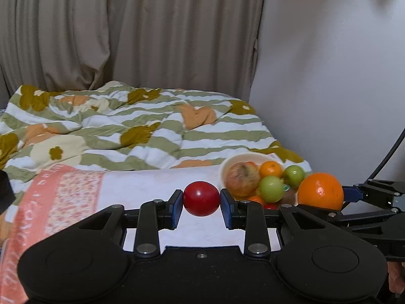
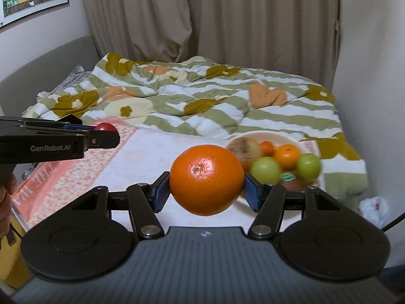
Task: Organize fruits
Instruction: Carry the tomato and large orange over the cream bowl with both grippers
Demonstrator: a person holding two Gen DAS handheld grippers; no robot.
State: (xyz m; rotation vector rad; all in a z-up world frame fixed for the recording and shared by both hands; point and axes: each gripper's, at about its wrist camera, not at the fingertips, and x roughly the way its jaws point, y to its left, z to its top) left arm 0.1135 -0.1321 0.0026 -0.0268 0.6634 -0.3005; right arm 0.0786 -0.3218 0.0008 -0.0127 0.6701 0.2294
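Observation:
My left gripper (image 1: 201, 198) is shut on a small red fruit (image 1: 201, 198) and holds it above the white cloth; the fruit also shows in the right wrist view (image 2: 105, 127). My right gripper (image 2: 206, 183) is shut on a large orange (image 2: 206, 179), also seen in the left wrist view (image 1: 320, 190). A white bowl (image 1: 244, 157) behind both holds a brownish apple (image 1: 241, 179), two green fruits (image 1: 271, 188) and small oranges (image 1: 270, 168). The bowl (image 2: 270, 134) sits just right of the held orange.
A white and pink patterned cloth (image 1: 141, 185) covers the surface under the grippers. A rumpled green-striped floral quilt (image 1: 126, 126) lies behind it. Beige curtains (image 1: 126, 25) and a white wall (image 1: 329, 63) stand at the back. A crumpled plastic bag (image 2: 374, 207) lies at the right.

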